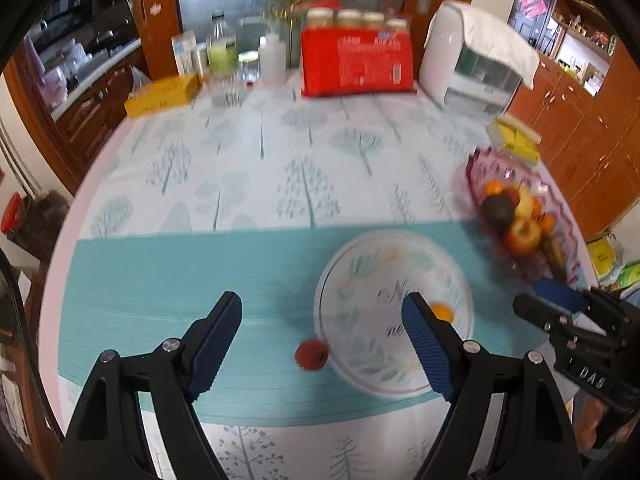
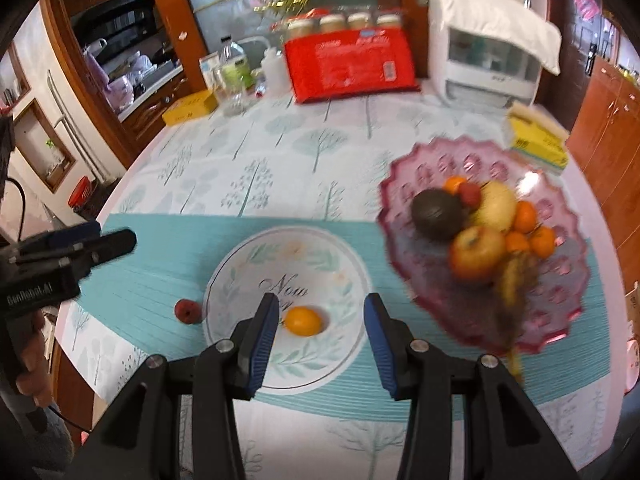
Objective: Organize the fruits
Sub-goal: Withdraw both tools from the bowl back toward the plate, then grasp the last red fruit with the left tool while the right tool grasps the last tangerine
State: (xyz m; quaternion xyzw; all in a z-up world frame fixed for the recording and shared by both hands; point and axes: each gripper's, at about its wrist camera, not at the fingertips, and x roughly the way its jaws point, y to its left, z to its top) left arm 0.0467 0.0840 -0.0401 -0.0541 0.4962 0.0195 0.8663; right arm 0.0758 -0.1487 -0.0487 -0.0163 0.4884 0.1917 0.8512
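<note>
On the white floral plate (image 2: 340, 276) sits one small orange citrus (image 2: 304, 321); a red lychee-like fruit (image 2: 188, 311) lies just beside its rim. Pink scalloped glass bowl (image 2: 404, 184) is piled with fruit, so sorting looks barely started. Left gripper (image 1: 322, 334) and right gripper (image 2: 320, 320) both gape empty.

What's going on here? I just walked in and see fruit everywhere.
A person holds a gripper in each hand over the table, sorting fruit. Both the left gripper and the right gripper are open and empty. One orange lies on the plate, a red fruit beside it, the rest in the pink bowl.
</note>
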